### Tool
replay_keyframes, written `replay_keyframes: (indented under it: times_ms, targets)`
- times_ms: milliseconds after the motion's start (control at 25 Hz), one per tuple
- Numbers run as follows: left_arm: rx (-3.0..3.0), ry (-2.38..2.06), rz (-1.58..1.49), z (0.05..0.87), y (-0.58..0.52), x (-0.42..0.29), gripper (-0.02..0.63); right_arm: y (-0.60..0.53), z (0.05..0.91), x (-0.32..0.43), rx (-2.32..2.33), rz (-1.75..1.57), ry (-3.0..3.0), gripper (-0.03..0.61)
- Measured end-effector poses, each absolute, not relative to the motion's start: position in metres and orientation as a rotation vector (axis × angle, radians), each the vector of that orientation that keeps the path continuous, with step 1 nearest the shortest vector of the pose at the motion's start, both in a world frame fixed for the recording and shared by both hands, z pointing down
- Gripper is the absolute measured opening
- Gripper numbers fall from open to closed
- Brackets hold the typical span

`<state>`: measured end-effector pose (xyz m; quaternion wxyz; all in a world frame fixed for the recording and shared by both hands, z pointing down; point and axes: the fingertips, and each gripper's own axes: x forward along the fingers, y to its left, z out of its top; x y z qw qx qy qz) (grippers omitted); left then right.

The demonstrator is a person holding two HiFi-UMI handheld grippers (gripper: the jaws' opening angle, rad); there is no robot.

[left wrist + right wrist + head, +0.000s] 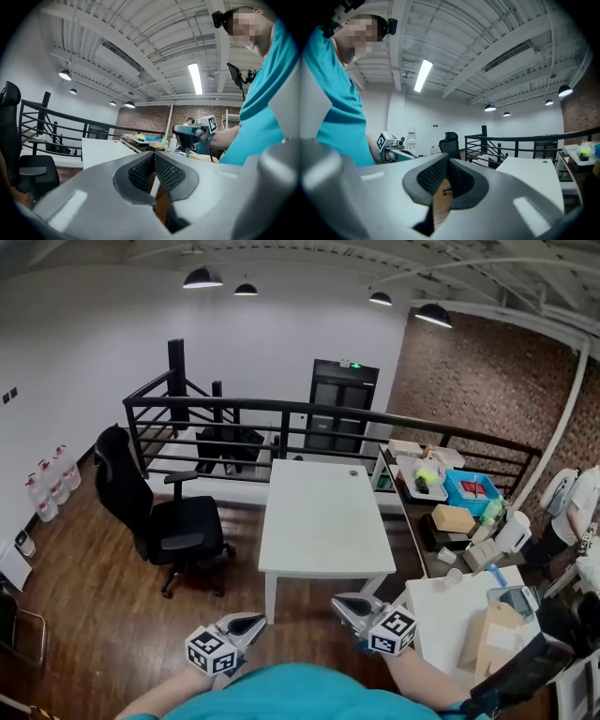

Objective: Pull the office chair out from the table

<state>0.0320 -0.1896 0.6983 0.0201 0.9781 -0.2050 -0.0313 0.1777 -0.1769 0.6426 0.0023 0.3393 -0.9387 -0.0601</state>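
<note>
The black office chair (167,514) stands on the wood floor, apart from the left side of the white table (323,521), with its seat turned towards the table. My left gripper (249,623) and right gripper (346,605) are held low in front of me, short of the table's near end. Both are shut and hold nothing. In the left gripper view the chair (21,164) sits at the left edge and the right gripper (186,133) shows across from it. In the right gripper view the chair (450,146) is far off, past the left gripper (393,143).
A black railing (281,423) runs behind the table. A cluttered side table (441,488) and a small white table (459,610) stand on the right, where a person (574,512) is at the edge. Water bottles (49,482) line the left wall.
</note>
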Motion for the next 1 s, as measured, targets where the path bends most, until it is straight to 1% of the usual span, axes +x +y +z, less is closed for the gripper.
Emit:
replay_keyframes:
  times_ms: [280, 440, 520, 760, 1000]
  targets:
    - [3.003, -0.596, -0.099, 0.703, -0.12, 0.135, 0.028, -0.105, 0.659, 0.272, 1.113, -0.139, -2.941, 0.0]
    - [2.976, -0.617, -0.075, 0.71, -0.086, 0.175, 0.028, -0.078, 0.677, 0.318, 1.14, -0.063, -2.98, 0.0]
    - [2.991, -0.619, -0.052, 0.707, -0.068, 0.184, 0.028, -0.066, 0.681, 0.327, 1.148, -0.032, -2.992, 0.0]
    - [2.98, -0.654, -0.056, 0.7, -0.027, 0.152, 0.028, -0.021, 0.68, 0.298, 1.12, -0.02, -3.008, 0.0]
    - [3.01, -0.614, -0.082, 0.689, 0.037, 0.064, 0.028, 0.04, 0.673, 0.211, 1.15, -0.03, -2.988, 0.0]
